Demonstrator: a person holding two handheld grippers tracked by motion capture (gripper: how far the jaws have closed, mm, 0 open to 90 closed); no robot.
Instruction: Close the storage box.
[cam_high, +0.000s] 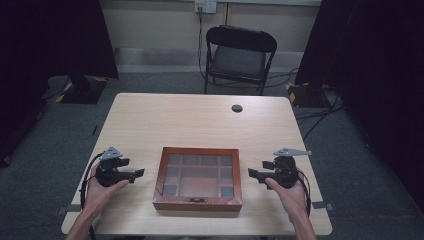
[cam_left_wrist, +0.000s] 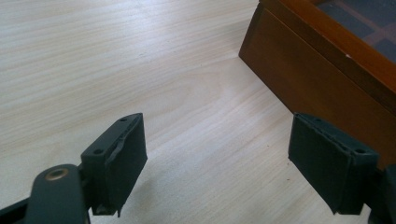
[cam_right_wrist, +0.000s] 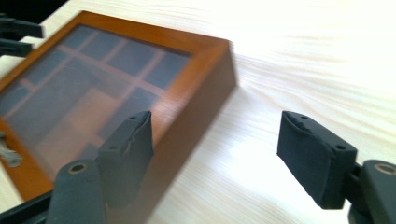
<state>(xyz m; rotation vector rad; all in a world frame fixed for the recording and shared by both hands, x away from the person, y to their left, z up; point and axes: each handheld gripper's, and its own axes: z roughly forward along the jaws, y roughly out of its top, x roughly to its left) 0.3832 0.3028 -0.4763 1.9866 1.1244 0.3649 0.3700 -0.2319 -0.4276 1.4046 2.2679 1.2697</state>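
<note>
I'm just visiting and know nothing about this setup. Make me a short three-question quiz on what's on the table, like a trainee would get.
1. True or false: the wooden box has its glass lid shut.
2. Which stands open with nothing between its jaws? A) only the left gripper B) only the right gripper C) both
3. What stands on the floor beyond the far edge of the table?

Key:
1. True: the lid lies flat, and its clasp is on the side nearest the person.
2. C: each is beside the box, apart from it.
3. A black folding chair.

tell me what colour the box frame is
Reddish-brown wood on the box, around a dark glass lid; the right gripper view shows it best.
</note>
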